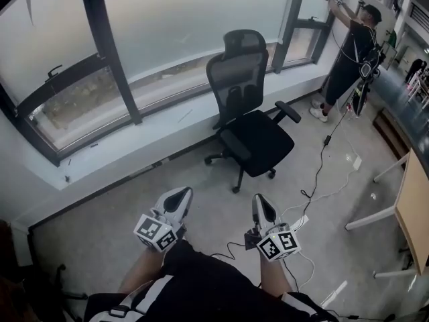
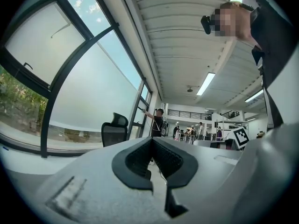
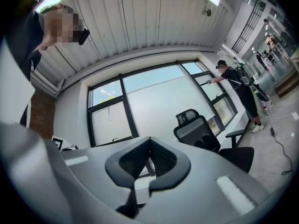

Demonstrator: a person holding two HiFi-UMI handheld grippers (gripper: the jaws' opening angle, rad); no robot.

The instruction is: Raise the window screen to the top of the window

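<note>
It was an office: a black mesh office chair (image 1: pixel 249 113) at twelve o'clock, a desk (image 1: pixel 413 203) at three, tall windows (image 1: pixel 188 25) behind.

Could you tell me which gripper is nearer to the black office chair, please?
Right. The right gripper lies just short of the wheeled base of the office chair, below its seat; the left gripper sits farther off, to the base's left.
</note>
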